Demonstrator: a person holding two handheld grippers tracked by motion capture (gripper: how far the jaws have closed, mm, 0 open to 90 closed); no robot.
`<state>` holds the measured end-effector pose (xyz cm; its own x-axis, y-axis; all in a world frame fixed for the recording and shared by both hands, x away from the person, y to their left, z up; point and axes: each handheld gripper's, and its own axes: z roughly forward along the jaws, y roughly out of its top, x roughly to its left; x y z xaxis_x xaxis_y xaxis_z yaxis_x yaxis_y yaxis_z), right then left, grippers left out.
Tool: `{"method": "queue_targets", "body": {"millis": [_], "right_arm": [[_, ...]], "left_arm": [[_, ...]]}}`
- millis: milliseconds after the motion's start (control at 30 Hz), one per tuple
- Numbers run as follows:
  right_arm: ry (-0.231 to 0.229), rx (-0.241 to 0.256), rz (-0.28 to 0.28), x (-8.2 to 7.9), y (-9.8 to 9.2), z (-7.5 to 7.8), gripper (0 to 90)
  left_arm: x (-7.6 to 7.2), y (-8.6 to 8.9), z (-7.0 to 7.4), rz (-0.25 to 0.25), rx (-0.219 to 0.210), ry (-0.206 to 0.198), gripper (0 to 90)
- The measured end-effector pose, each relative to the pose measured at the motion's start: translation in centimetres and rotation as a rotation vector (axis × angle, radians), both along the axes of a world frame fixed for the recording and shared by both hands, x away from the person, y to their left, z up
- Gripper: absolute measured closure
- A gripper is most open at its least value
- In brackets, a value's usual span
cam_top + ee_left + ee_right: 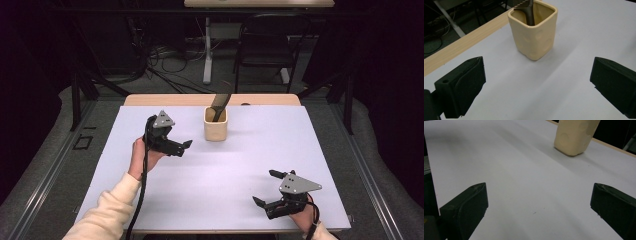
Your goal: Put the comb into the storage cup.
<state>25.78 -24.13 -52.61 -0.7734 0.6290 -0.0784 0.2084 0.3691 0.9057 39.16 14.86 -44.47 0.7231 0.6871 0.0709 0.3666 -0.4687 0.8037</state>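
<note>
A squarish cream ceramic cup (215, 125) holding a dark comb (220, 102) is seen upright near the white table's (225, 170) far edge. The left gripper (186, 144) is held nearby, the right gripper (265, 188) well apart; both are spread wide and empty.

One cream square cup (215, 128), upper centre of frame on the counter (225, 170). One dark comb (220, 104) standing in it. Two grippers: left gripper (186, 146) centre-left, right gripper (264, 187) lower right. One chair (267, 42) at top, behind the counter.
</note>
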Motion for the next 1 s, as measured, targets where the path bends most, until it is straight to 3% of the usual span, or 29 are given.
{"method": "queue_targets", "body": {"millis": [567, 767, 900, 1000], "right_arm": [[0.003, -0.006, 0.002, 0.0, 0.0, 0.0, 1.0], [0.002, -0.008, 0.002, 0.0, 0.0, 0.0, 1.0], [-0.001, -0.011, 0.002, 0.0, 0.1, 0.0, 1.0], [0.001, -0.011, -0.001, 0.0, 0.1, 0.0, 1.0]], "left_arm": [[-3.3, 1.4, -3.1, 0.035, -0.023, -0.004, 0.0], [-3.8, 2.1, -4.4, 0.055, -0.026, -0.011, 0.0], [-4.3, 2.4, -5.1, 0.063, -0.032, -0.02, 0.0], [-5.1, 2.7, -5.5, 0.073, -0.023, -0.049, 0.0]]}}
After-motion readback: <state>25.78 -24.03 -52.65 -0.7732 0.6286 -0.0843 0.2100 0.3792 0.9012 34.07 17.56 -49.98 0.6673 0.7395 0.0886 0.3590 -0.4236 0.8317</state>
